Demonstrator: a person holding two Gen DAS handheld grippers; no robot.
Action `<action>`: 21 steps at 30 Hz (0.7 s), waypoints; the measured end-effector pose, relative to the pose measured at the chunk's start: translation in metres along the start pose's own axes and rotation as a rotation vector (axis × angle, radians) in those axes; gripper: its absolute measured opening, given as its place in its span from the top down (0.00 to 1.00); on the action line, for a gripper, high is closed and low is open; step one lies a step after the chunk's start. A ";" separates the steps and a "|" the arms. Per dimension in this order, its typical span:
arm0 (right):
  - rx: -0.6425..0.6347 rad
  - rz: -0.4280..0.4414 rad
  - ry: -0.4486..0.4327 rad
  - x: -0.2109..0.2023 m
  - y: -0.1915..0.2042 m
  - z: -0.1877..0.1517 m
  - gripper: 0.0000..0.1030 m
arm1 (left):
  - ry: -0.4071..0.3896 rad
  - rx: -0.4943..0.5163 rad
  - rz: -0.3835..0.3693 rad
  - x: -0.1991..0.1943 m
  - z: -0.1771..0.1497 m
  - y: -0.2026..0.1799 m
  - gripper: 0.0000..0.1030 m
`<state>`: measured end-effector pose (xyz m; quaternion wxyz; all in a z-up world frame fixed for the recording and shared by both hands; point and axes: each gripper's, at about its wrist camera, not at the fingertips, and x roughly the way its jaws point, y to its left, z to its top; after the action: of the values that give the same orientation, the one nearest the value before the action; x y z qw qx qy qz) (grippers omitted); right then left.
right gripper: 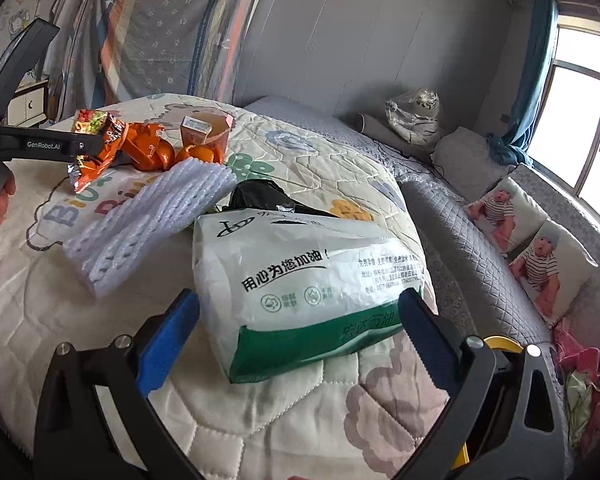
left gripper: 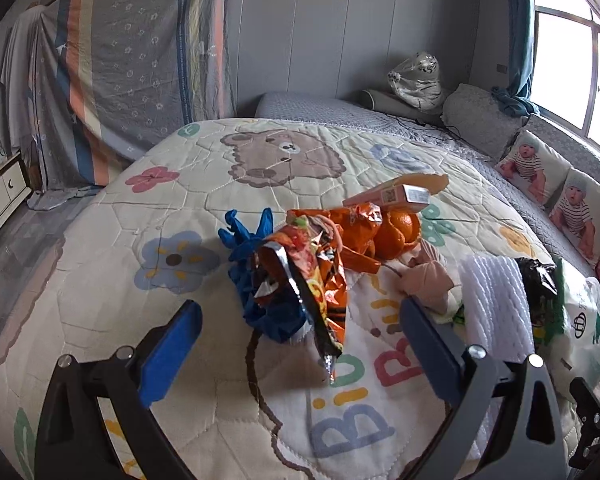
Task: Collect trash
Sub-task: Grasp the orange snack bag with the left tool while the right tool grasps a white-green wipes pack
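While the trash lies heaped on the cartoon quilt, an orange snack wrapper sits crumpled against a blue glove, with orange peel and a small carton just behind. The left gripper gapes wide before the wrapper, holding nothing. The right gripper, equally wide and empty, straddles a white-and-green bag beside white foam netting.

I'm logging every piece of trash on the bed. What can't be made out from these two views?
- Black bag: right wrist view, mostly behind the white-and-green bag.
- Blue glove: left wrist view, partly under the orange snack wrapper.
- Small carton: print too small to read.
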<state>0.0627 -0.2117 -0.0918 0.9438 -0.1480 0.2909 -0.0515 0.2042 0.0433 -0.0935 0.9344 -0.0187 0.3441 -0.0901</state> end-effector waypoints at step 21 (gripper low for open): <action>0.113 0.175 0.110 0.070 -0.016 0.029 0.25 | 0.118 -0.157 -0.054 0.048 0.013 0.033 0.46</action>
<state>0.1368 -0.2326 -0.1016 0.9342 -0.0655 0.3505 0.0066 0.2533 0.0664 -0.1177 0.9055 -0.0958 0.4037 -0.0887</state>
